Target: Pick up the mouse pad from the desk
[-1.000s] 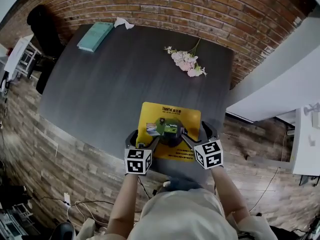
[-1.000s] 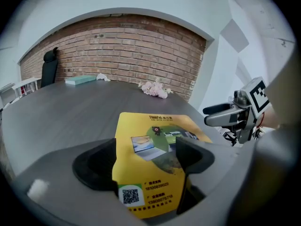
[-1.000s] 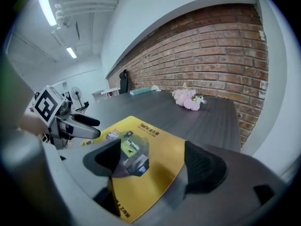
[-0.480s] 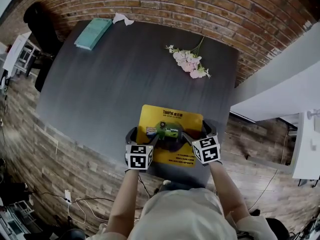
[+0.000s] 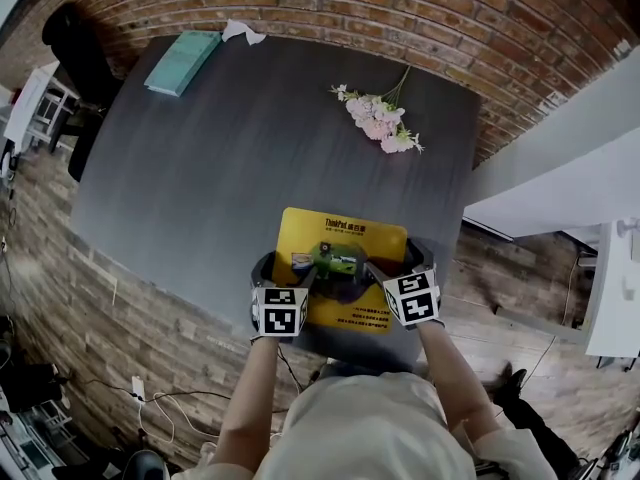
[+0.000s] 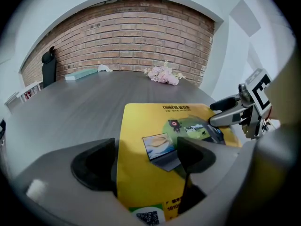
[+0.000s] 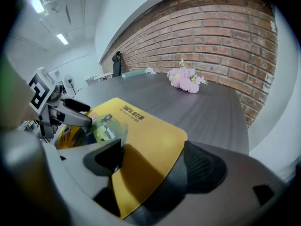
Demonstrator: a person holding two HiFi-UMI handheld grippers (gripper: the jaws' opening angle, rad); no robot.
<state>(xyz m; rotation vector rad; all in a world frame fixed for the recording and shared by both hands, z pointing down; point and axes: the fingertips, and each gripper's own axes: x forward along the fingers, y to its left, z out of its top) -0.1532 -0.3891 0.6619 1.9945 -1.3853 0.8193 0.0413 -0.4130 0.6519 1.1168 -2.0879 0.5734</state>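
The yellow mouse pad [image 5: 340, 268] with a green picture lies flat near the front edge of the dark grey desk [image 5: 250, 168]. My left gripper [image 5: 288, 273] stands open astride the pad's left edge; its jaws have just been opening wider. In the left gripper view the mouse pad [image 6: 155, 145] runs between the jaws of the left gripper [image 6: 146, 161], untouched by the pads. My right gripper [image 5: 397, 266] is open astride the right edge. In the right gripper view the mouse pad [image 7: 141, 135] passes between the wide jaws of the right gripper [image 7: 153, 161].
Pink flowers [image 5: 378, 126] lie at the desk's far right. A teal book [image 5: 182, 62] and crumpled white paper [image 5: 243, 33] sit at the far left corner, beside a black chair [image 5: 75, 48]. A brick wall runs behind, and a person's body is just below the desk's front edge.
Both grippers have sunk lower over the pad's two side edges. The pad has not moved.
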